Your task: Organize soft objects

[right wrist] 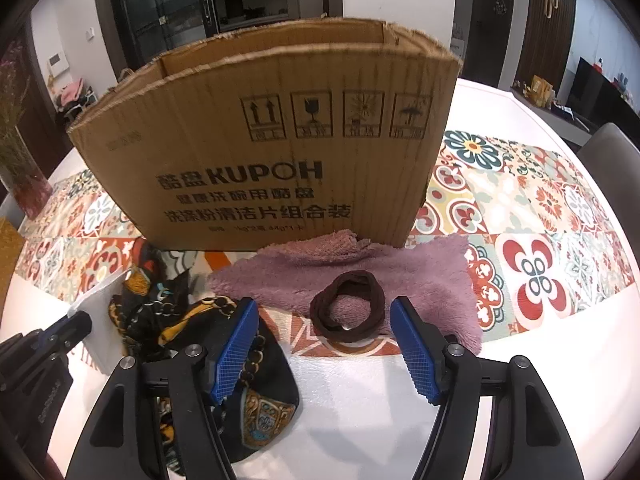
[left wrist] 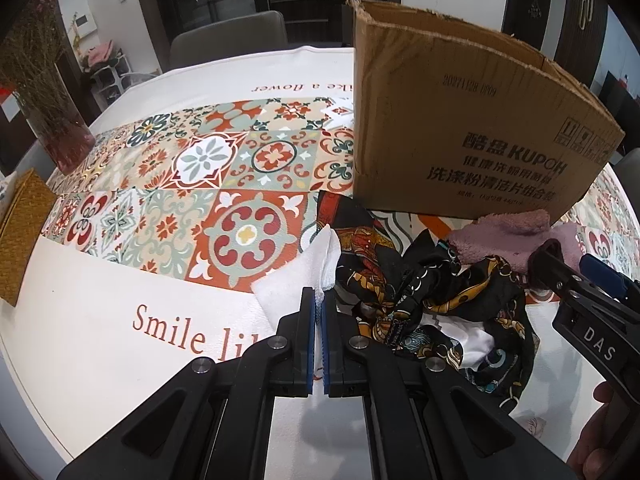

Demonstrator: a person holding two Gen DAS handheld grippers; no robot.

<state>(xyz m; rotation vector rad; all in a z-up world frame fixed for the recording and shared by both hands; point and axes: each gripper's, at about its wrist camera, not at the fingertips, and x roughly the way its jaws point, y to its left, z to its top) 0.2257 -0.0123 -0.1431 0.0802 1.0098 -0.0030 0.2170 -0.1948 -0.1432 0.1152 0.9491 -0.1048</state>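
Note:
My left gripper point(left wrist: 320, 300) is shut, its blue pads pinching the edge of a white cloth point(left wrist: 296, 276) that lies on the table. Right of it sprawls a crumpled black patterned scarf point(left wrist: 420, 288), also seen in the right wrist view point(right wrist: 168, 320). A purple fluffy towel point(right wrist: 424, 276) lies flat against the foot of an open cardboard box point(right wrist: 280, 152). On the towel rests a dark brown hair band point(right wrist: 320, 318). My right gripper point(right wrist: 324, 302) stands open just in front of the band, one finger to each side, pads not touching it.
The round table wears a white cloth with a colourful tiled band point(left wrist: 224, 168). A vase of dried flowers point(left wrist: 60, 128) and a woven yellow mat point(left wrist: 20, 240) sit at the left edge. Grey chairs point(left wrist: 228, 40) stand beyond the table.

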